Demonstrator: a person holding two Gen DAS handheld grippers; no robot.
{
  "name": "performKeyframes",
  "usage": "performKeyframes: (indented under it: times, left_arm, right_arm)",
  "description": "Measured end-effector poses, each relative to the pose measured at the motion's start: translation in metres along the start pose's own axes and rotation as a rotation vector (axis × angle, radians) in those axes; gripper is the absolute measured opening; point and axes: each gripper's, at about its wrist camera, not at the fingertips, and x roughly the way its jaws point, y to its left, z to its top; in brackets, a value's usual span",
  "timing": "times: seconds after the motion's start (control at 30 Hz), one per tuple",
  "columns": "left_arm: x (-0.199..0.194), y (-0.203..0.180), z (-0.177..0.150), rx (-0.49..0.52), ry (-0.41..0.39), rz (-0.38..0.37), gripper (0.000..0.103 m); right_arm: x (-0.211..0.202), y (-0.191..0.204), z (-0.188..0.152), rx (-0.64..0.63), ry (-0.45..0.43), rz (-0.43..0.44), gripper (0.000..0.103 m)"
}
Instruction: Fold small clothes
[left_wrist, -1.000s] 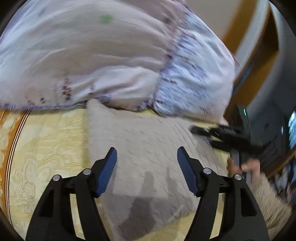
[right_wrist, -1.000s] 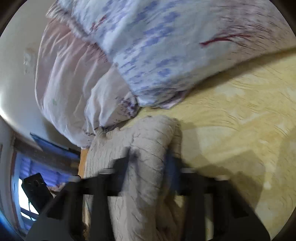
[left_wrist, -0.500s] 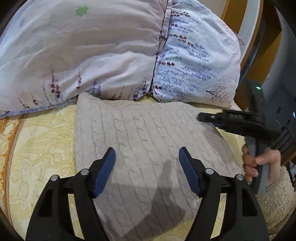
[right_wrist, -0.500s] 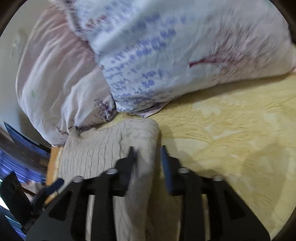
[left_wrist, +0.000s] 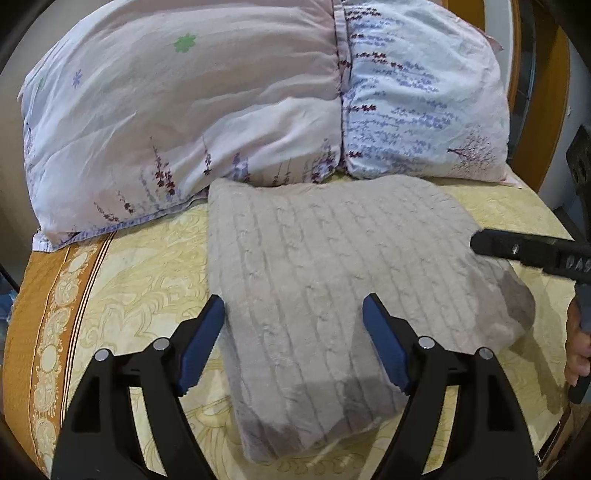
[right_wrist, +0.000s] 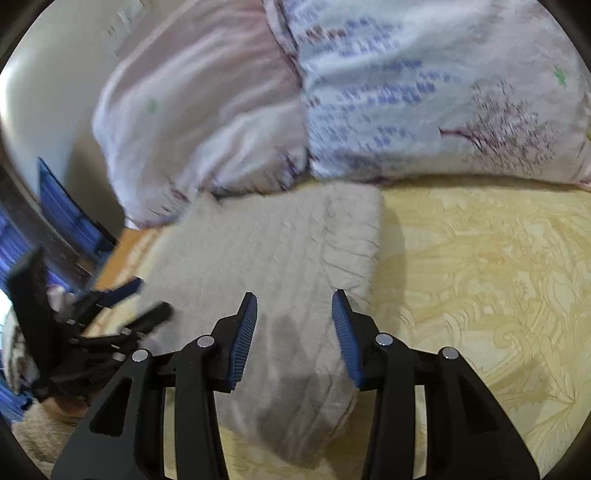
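Observation:
A beige cable-knit sweater (left_wrist: 332, 273) lies folded into a rectangle on the yellow patterned bedspread (left_wrist: 140, 280), its far edge against the pillows. My left gripper (left_wrist: 293, 343) is open and empty, hovering above the sweater's near left part. My right gripper (right_wrist: 293, 338) is open and empty above the sweater (right_wrist: 266, 251) near its right edge. The right gripper's black tip (left_wrist: 532, 253) shows at the right edge of the left wrist view. The left gripper (right_wrist: 122, 306) shows blurred at the left of the right wrist view.
Two floral pillows, a pink one (left_wrist: 177, 110) and a pale blue one (left_wrist: 424, 99), lean along the head of the bed. An orange border band (left_wrist: 44, 314) runs down the bedspread's left side. A wooden headboard (left_wrist: 554, 92) stands at far right.
The right gripper has opened, letting go of the sweater's edge, and drawn back. The sweater now lies flat and folded. The left gripper stayed open and pulled back slightly.

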Motion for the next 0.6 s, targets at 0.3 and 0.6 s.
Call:
performKeyframes:
  times: [0.3, 0.6]
  left_arm:
    - [0.023, 0.002, 0.001, -0.039, 0.046, 0.009, 0.087]
    - [-0.014, 0.024, -0.023, -0.026, 0.005, 0.083, 0.086]
  right_arm:
    - [0.024, -0.017, -0.003, 0.065, 0.029, -0.057, 0.051]
    - [-0.032, 0.003, -0.035, -0.046, -0.079, -0.143, 0.051]
